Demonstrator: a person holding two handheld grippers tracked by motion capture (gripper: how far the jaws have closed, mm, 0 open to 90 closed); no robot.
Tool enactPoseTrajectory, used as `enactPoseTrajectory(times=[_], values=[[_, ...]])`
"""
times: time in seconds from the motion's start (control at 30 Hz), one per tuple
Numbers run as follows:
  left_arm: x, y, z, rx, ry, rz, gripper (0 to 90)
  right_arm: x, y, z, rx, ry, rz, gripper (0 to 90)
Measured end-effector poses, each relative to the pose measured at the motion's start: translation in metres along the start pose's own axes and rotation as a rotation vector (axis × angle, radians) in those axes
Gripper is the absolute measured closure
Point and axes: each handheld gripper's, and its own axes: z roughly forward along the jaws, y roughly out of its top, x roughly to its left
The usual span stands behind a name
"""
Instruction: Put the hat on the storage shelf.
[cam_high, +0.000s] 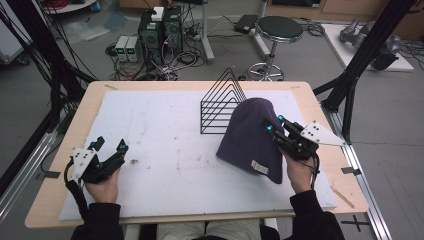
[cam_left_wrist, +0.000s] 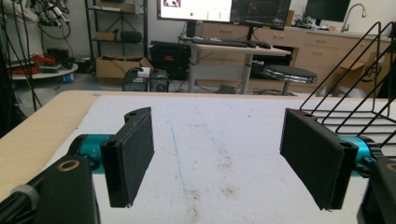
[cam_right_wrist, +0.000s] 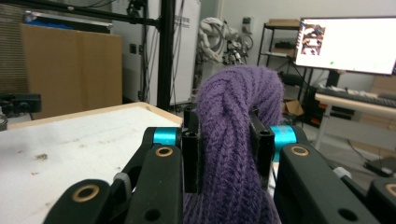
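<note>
A: Near edge first. What's the left hand-held gripper (cam_high: 111, 146) doing?

B: Released. It sits low at the front left of the bench (cam_high: 60, 155), over the white foam mat (cam_high: 165, 135). In the left gripper view its two black pads (cam_left_wrist: 133, 154) stand wide apart, with bare mat between them. Some brown specks on the mat just ahead of it.

A: Right hand-held gripper (cam_high: 274, 125)?

B: Front right of the bench, person's hand (cam_high: 299, 176) under it, grey three-cornered plate (cam_high: 320, 133) on top. Clenched on the purple knit beanie (cam_high: 252, 137). In the right gripper view a bunched fold of the knit (cam_right_wrist: 233, 140) is pinched tight between the jaws and bulges up above them.

A: Where's the beanie overall?

B: Right half of the mat. The right-hand side is gathered up at the gripper, the rest drapes down to the mat. There's a small pale label (cam_high: 260, 167) on the hem nearest the person. Can't tell how much of the hem touches the mat.

A: Behind it?

B: Black wire rack (cam_high: 220, 107) with triangular dividers, standing upright on the mat, just behind and left of the beanie. The beanie's top overlaps the rack's right side in the high view; can't tell if they touch. Farther back, off the bench: a round stool (cam_high: 279, 29) and a cluster of boxes and cables (cam_high: 160, 35) on the floor.
</note>
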Motion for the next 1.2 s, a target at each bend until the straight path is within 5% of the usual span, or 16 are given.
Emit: enactPoseTrajectory(times=[0.43, 0.63, 0.73, 1.2], values=[[-0.001, 0.001, 0.002, 0.0, -0.065, -0.029, 25.5, 0.019, 0.025, 0.029, -0.057, 0.074, -0.057, 72.4], [-0.01, 0.013, 0.009, 0.014, -0.236, -0.106, 19.7, 0.024, 0.038, 0.04, -0.084, 0.11, -0.07, 72.4], [-0.018, 0.02, 0.013, 0.022, -0.317, -0.101, 20.5, 0.026, 0.045, 0.048, -0.094, 0.13, -0.077, 72.4], [-0.025, 0.029, 0.023, 0.062, -0.489, -0.132, 20.2, 0.051, 0.071, 0.082, -0.116, 0.198, -0.113, 71.2]])
